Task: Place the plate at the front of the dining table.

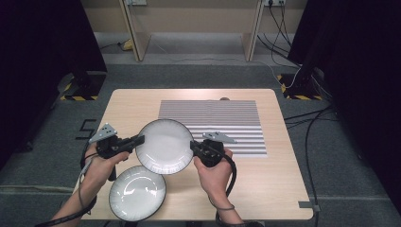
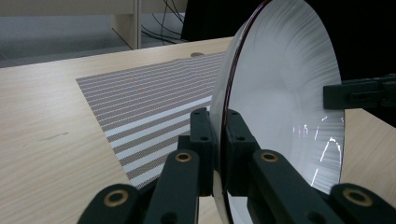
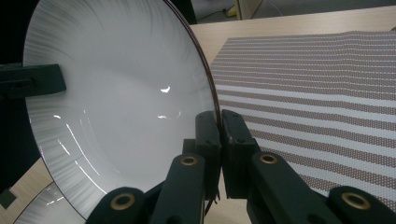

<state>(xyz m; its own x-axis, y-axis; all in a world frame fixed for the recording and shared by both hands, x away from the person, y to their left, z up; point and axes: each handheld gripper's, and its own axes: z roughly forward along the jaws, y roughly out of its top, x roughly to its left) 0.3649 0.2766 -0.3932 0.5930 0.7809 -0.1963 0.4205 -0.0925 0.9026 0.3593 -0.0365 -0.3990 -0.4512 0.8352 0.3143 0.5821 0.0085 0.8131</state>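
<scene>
A white plate (image 1: 164, 145) with a dark rim and fine ribbing hangs above the table, gripped from both sides. My left gripper (image 1: 139, 140) is shut on its left rim, and the left gripper view shows the plate (image 2: 280, 88) edge-on between the pads (image 2: 219, 140). On the opposite rim my right gripper (image 1: 193, 147) is shut too, its pads pinching the plate (image 3: 116, 102) at the edge (image 3: 219, 135). A second white plate (image 1: 137, 192) lies flat on the table near the front left edge, below the lifted one.
A grey and white striped placemat (image 1: 217, 124) covers the table's middle and far right. The wooden table (image 1: 274, 179) has bare room at the front right. Black stands and cables sit on the floor around it.
</scene>
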